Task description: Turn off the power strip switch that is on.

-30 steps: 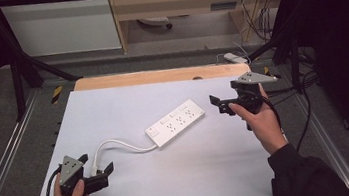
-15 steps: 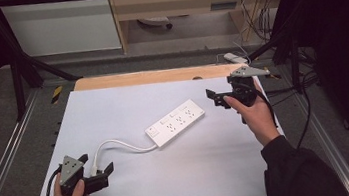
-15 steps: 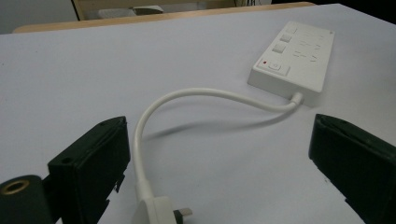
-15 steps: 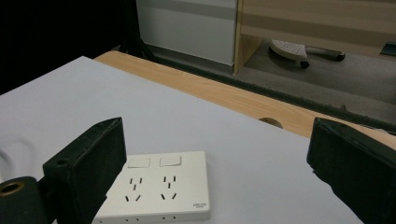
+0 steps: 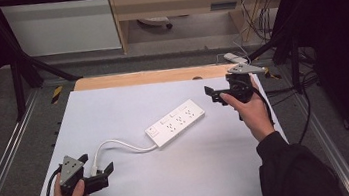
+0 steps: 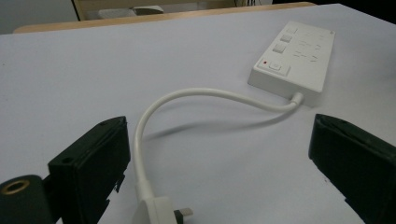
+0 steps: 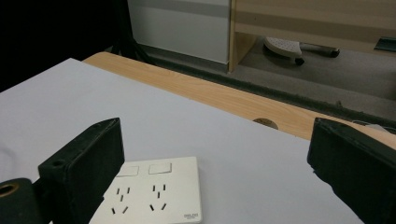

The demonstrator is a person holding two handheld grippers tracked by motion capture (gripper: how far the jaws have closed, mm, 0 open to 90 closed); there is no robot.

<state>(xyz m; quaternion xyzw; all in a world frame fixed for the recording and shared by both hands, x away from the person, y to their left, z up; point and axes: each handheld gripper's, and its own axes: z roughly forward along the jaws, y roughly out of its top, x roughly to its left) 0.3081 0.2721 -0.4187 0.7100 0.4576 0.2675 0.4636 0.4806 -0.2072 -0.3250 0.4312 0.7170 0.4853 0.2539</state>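
A white power strip (image 5: 175, 123) lies at an angle in the middle of the white table (image 5: 128, 103). Its white cable (image 5: 117, 144) curves to the front left and ends in a plug (image 5: 95, 165). My left gripper (image 5: 96, 163) is open at the front left, its jaws standing either side of the plug (image 6: 159, 212) and cable (image 6: 187, 95), not touching them. In the left gripper view the strip (image 6: 294, 58) lies farther off. My right gripper (image 5: 212, 95) is open, held just right of the strip's far end (image 7: 154, 196), with nothing between its jaws.
A bare wooden strip (image 5: 150, 77) runs along the table's far edge, with a small hole (image 7: 264, 122) in it. Metal frame rails (image 5: 4, 164) flank both sides. Cables (image 5: 308, 91) hang off the right. A cabinet (image 7: 177, 28) and shelf stand beyond.
My right gripper has moved a little away from the person and leftward, closer to the strip's far end. The left gripper, strip and cable have not moved.
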